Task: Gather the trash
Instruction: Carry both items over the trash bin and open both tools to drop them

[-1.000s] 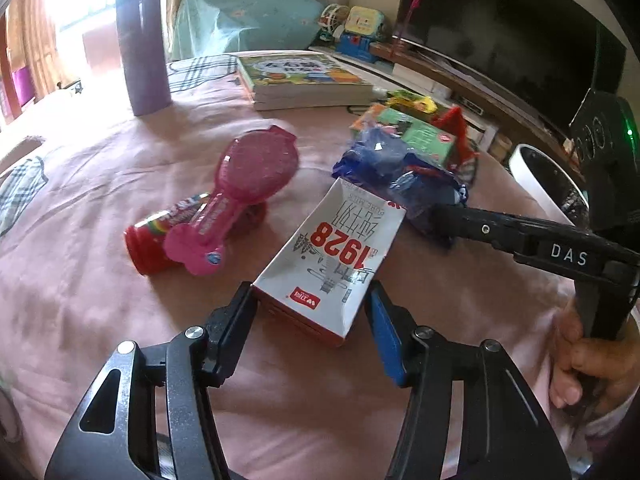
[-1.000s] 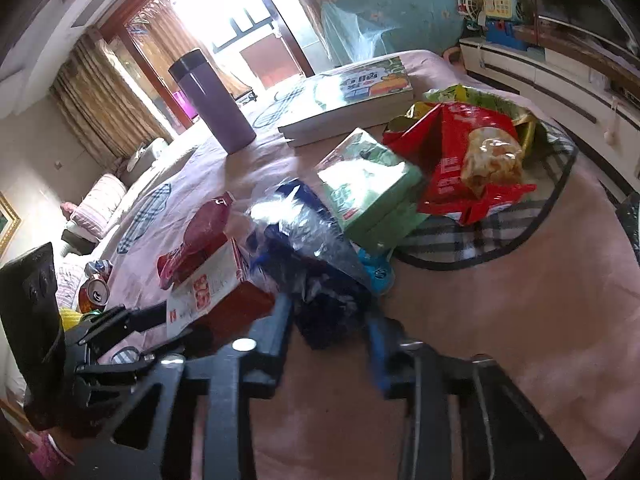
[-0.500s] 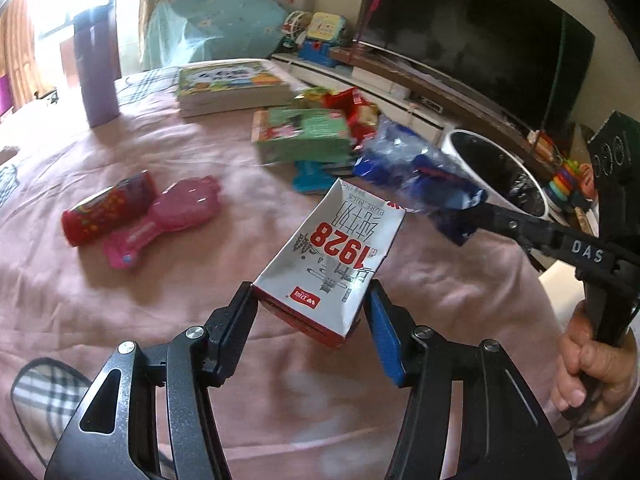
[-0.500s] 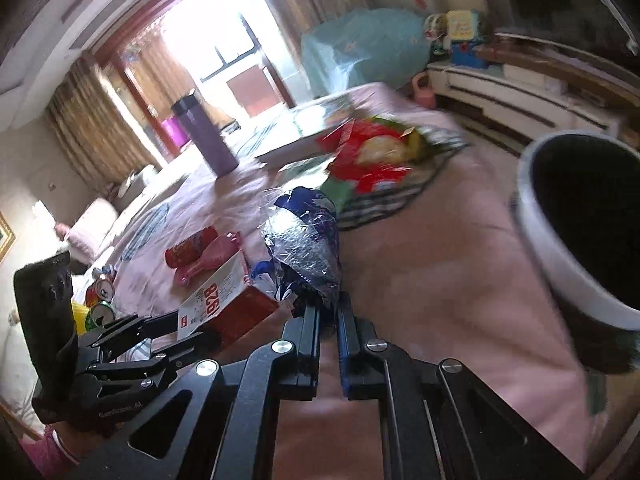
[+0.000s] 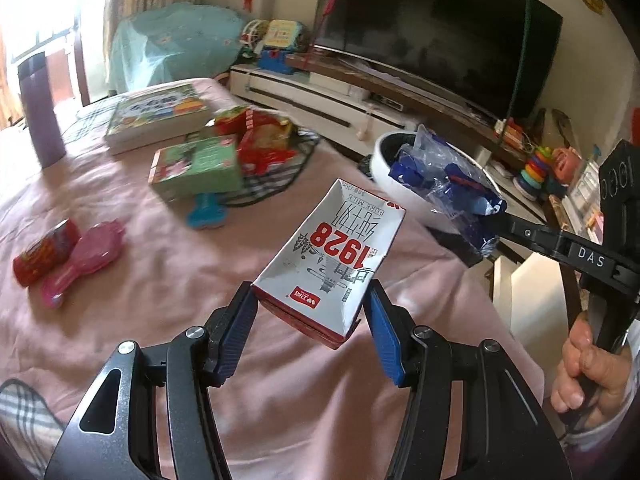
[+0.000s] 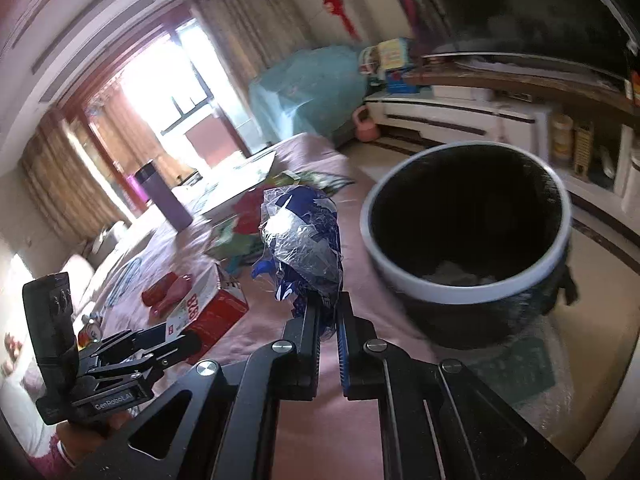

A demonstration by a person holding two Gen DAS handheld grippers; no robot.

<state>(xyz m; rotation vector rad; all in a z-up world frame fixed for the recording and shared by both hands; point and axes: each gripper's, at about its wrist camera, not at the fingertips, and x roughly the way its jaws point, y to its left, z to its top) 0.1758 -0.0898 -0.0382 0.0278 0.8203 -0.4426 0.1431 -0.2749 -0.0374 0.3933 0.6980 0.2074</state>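
Both loads have left the pink-covered bed (image 5: pixel 168 280) and swung toward the white-rimmed bin (image 6: pixel 460 292) since a second ago. Your left hand-held gripper (image 5: pixel 310 316) clamps the crumpled milk carton (image 5: pixel 332 256) in the air, short of the bin. Your right hand-held gripper (image 6: pixel 329 322) has pinched nearly shut on the blue plastic wrapper (image 6: pixel 300 236), now just beside the rim. You look ready to drop the wrapper in first, then the carton.

left gripper (image 5: pixel 310 312) — black, blue pads | right gripper (image 6: pixel 329 326) — black, silver screws
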